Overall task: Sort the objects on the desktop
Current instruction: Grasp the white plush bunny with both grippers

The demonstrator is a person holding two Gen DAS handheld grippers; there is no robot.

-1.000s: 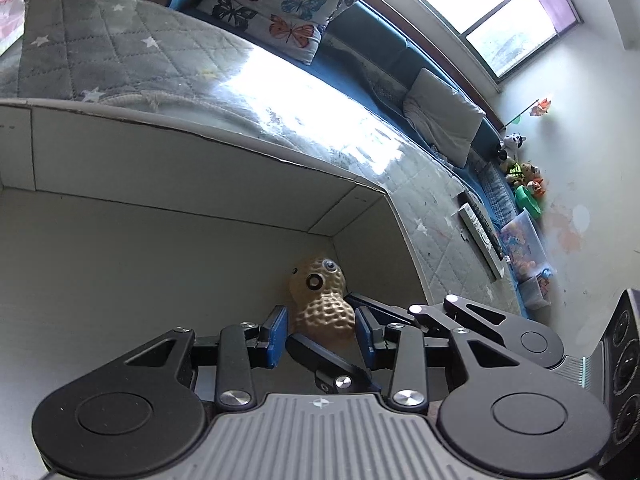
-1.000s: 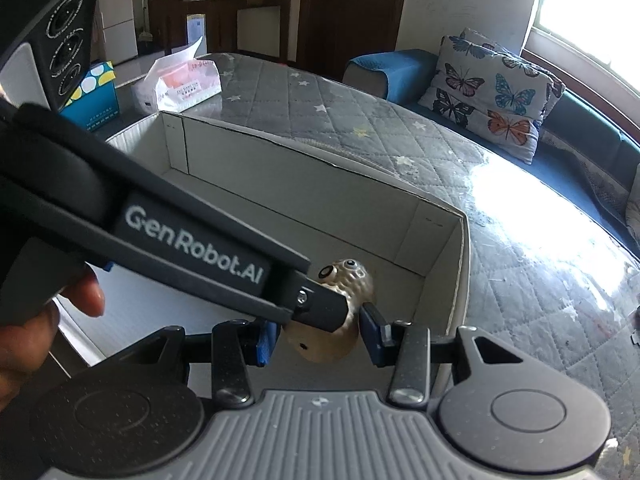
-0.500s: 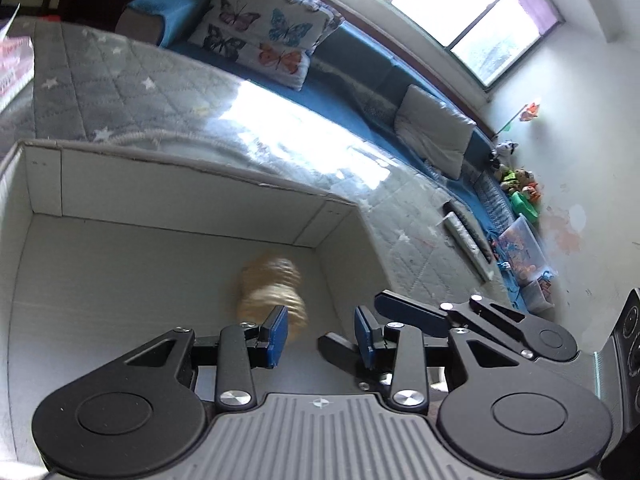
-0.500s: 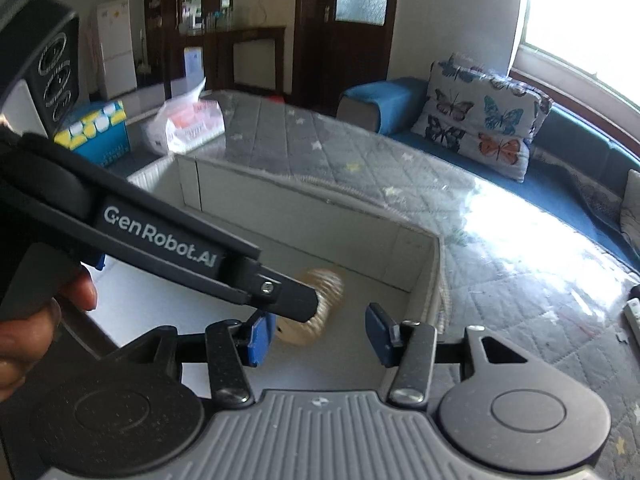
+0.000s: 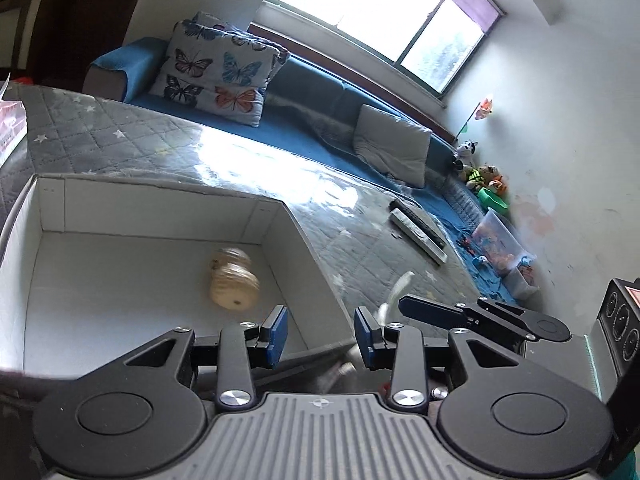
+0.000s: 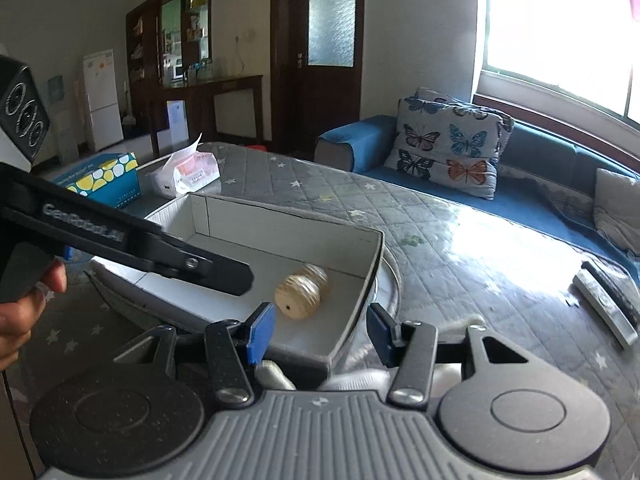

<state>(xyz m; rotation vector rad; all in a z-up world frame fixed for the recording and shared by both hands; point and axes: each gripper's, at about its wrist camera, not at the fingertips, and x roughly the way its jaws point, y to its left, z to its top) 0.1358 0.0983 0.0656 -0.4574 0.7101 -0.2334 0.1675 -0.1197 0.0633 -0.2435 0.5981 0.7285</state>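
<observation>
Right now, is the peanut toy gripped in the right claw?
No: the peanut toy lies on the floor of the white box, beyond the right claw, with nothing between its open blue pads.

Peanut toy (image 5: pixel 233 283) in box (image 5: pixel 120 204) motion-blurred, face unreadable. Box's near wall hidden behind left gripper (image 5: pixel 320 334) body. White strip (image 5: pixel 394 294) beside right fingertip blurred, kind unclear. Hand (image 6: pixel 24 312) cut off by left edge. Remote (image 6: pixel 604 304) partly cut at right edge. Toys in far corner (image 5: pixel 484 184) too small to identify.
</observation>
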